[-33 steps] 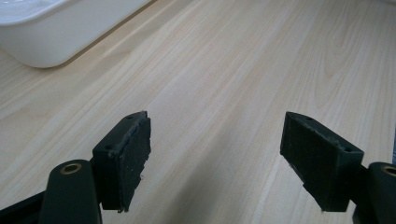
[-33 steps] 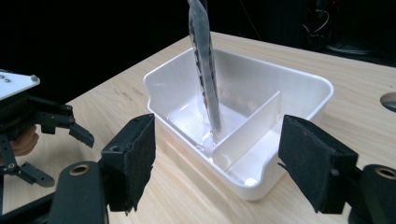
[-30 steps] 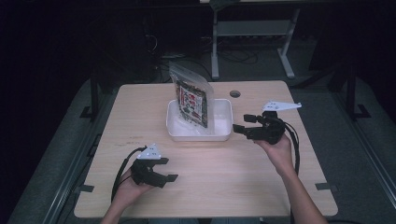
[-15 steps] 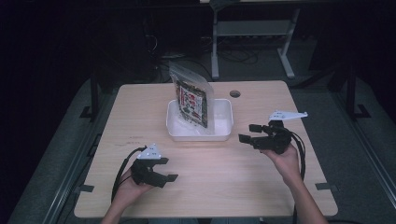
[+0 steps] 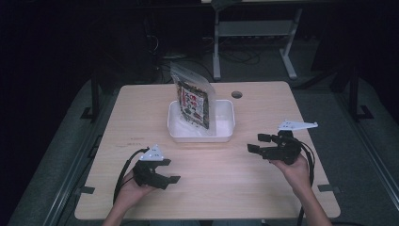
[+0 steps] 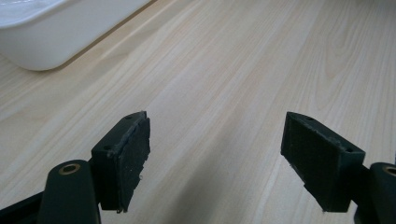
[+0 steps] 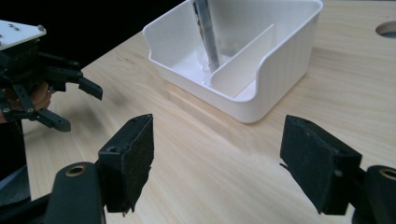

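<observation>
We see a light wooden worktop [image 5: 207,188] bearing a white rectangular plastic bin [image 5: 225,134] at its centre, toward the far side. A clear plastic pouch with a dark printed label [image 5: 194,102] stands upright in the bin, leaning against the left part of it; in the right gripper view the pouch [image 7: 205,32] rests beside a low white divider [image 7: 243,63] that splits the bin [image 7: 280,56] into compartments.

The right gripper [image 5: 256,143] is held above the worktop at the near right, well apart from the bin and pointing left. Its fingers [image 7: 128,163] stand wide apart with nothing between them, and the bin lies ahead of them, beyond a stretch of bare wood.

The left gripper [image 5: 171,172] rests in the hand at the near left, pointing right. Its fingers [image 6: 126,158] are likewise spread wide and hold nothing; we see only bare worktop [image 6: 243,93] between them, with a corner of the bin [image 6: 56,32] at the far left of that view. The pouch thus sits far of both grippers, touched by neither.
</observation>
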Tool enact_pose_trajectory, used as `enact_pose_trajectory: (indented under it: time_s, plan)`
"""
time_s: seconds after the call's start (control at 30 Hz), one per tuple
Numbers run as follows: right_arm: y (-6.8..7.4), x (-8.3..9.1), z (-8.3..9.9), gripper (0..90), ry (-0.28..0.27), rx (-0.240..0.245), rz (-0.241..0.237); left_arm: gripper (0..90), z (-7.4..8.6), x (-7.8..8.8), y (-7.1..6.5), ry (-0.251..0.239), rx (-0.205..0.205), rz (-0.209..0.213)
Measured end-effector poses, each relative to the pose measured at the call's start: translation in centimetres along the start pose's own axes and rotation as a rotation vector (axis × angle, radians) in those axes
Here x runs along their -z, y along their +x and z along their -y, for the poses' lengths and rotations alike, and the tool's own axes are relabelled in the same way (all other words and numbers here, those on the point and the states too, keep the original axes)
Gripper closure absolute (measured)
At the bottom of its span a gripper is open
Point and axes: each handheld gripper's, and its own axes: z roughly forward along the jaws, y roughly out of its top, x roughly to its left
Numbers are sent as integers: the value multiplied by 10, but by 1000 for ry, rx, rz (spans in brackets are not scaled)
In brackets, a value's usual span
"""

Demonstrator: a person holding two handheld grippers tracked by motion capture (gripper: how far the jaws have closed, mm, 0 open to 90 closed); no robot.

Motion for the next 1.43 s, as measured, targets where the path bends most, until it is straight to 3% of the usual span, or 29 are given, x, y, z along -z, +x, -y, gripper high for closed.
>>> enact_pose_trajectory:
  time_s: [0.57, 1.43]
  plan:
    - [-3, 17, 35, 247, 39, -38, -2, 231, -1, -2, -2, 1, -5, 2]
    - [10, 32, 83, 231, 100, -42, -40, 231, 3, -5, -6, 11, 6, 30]
